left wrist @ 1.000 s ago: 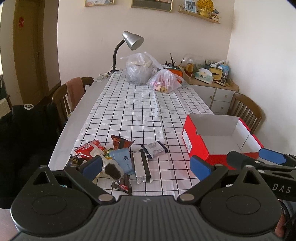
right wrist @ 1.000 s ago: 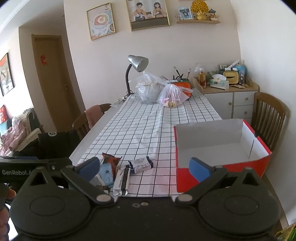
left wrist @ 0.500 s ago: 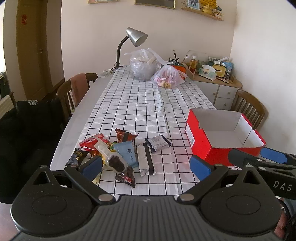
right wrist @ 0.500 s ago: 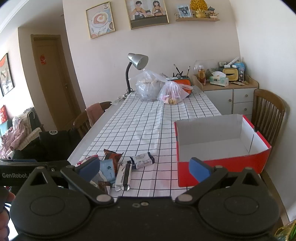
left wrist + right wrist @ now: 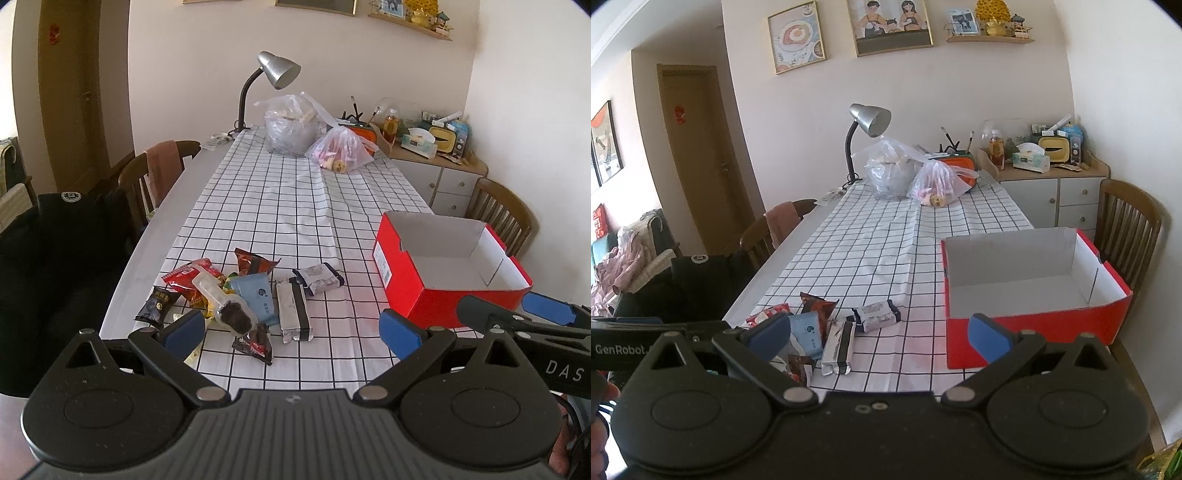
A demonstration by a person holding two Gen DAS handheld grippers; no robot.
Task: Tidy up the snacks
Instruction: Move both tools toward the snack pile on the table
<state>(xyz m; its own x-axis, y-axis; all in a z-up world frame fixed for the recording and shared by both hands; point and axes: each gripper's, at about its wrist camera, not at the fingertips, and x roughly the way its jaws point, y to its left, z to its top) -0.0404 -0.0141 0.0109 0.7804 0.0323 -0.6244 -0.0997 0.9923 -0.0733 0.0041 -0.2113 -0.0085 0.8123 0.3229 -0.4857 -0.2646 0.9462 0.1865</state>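
red box (image 5: 424, 299), black-checked white tablecloth (image 5: 280, 206)

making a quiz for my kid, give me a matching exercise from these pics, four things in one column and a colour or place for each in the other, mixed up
Things:
1. shoebox
2. desk lamp
3. tissue box
4. wafer packet

Colour or place:
A. on the cabinet by the wall
B. silver with a dark band, in the snack pile
C. red outside, white inside, empty
D. at the table's far end, grey shade

Pairs: 1-C, 2-D, 3-A, 4-B

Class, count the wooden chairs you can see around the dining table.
3: one chair behind the red box, and two on the opposite side, one draped with a pink cloth, one nearer. Others may be hidden.
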